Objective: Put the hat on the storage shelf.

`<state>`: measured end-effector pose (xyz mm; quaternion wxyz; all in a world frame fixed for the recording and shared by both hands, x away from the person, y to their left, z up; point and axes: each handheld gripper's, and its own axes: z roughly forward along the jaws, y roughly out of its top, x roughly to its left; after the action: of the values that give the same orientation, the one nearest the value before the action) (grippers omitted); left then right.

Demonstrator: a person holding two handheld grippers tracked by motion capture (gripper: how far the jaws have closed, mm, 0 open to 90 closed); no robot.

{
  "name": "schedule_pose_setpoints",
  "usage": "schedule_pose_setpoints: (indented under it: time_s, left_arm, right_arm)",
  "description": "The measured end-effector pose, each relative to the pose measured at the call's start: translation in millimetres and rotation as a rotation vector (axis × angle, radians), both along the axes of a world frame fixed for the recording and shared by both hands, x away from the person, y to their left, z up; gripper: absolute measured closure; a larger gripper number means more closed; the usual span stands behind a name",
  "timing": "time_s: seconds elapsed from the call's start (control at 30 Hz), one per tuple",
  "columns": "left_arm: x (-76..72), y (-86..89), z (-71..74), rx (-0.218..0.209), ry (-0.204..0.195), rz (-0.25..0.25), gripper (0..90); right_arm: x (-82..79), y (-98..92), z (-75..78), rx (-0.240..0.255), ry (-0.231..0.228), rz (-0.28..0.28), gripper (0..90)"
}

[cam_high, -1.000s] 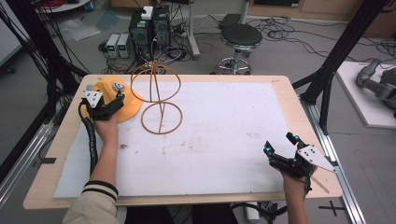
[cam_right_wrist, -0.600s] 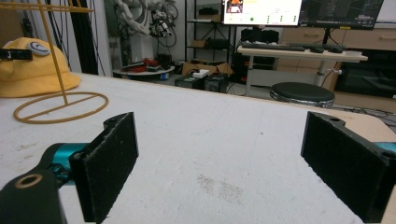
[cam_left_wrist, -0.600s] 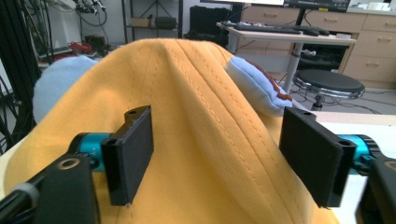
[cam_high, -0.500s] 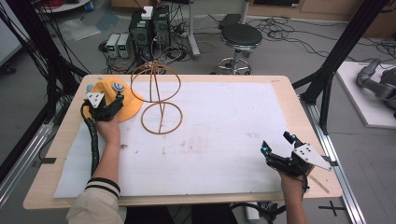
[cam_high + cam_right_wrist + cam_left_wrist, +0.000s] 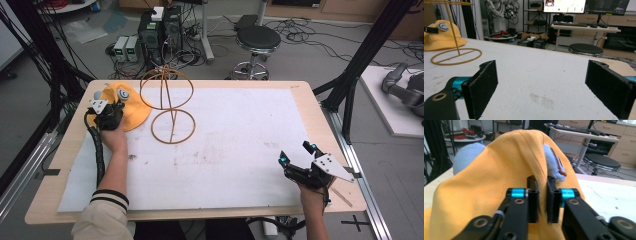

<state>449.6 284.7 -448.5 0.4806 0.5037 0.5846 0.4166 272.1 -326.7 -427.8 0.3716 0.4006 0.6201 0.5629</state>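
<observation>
A yellow hat (image 5: 131, 107) with pale blue plush parts lies at the table's back left corner. My left gripper (image 5: 115, 107) rests on its near side, shut on a fold of the yellow fabric. In the left gripper view the hat (image 5: 486, 182) bulges up around the nearly closed jaws of my left gripper (image 5: 542, 187). A gold wire stand (image 5: 170, 107), with a ring base and a ring top, stands just right of the hat. My right gripper (image 5: 296, 152) hovers open near the front right corner, holding nothing. The right gripper view has its jaws wide apart (image 5: 541, 90), with the stand (image 5: 456, 53) and hat (image 5: 441, 35) far off.
A white mat (image 5: 240, 145) covers most of the wooden table (image 5: 320, 115). Black frame posts (image 5: 360, 70) rise beside the table's right and left sides. A stool (image 5: 257, 37) and computer boxes (image 5: 160, 30) sit on the floor behind the far edge.
My right gripper has drifted slightly left. The left gripper stays on the hat, shifted a little toward me.
</observation>
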Motion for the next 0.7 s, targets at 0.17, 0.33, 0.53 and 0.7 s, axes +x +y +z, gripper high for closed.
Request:
schedule_pose_setpoints:
  time_s: [0.17,0.33,0.53,0.7]
  left_arm:
    - [-2.0,0.0,3.7,0.015,-0.035,-0.030,86.7]
    - [-7.6,1.9,13.9,-0.006,-0.112,-0.069,87.1]
    - [-15.9,3.5,27.1,-0.012,-0.160,-0.072,87.1]
    - [-25.5,5.1,40.2,-0.012,-0.207,-0.078,87.1]
  right_arm:
    - [0.9,0.9,-0.9,-0.004,0.004,0.000,10.7]
    - [2.3,0.8,-1.6,-0.014,-0.002,-0.001,10.7]
    - [1.6,2.7,-1.2,-0.007,0.003,0.005,10.7]
    - [1.3,3.1,-0.5,-0.007,0.000,0.007,10.7]
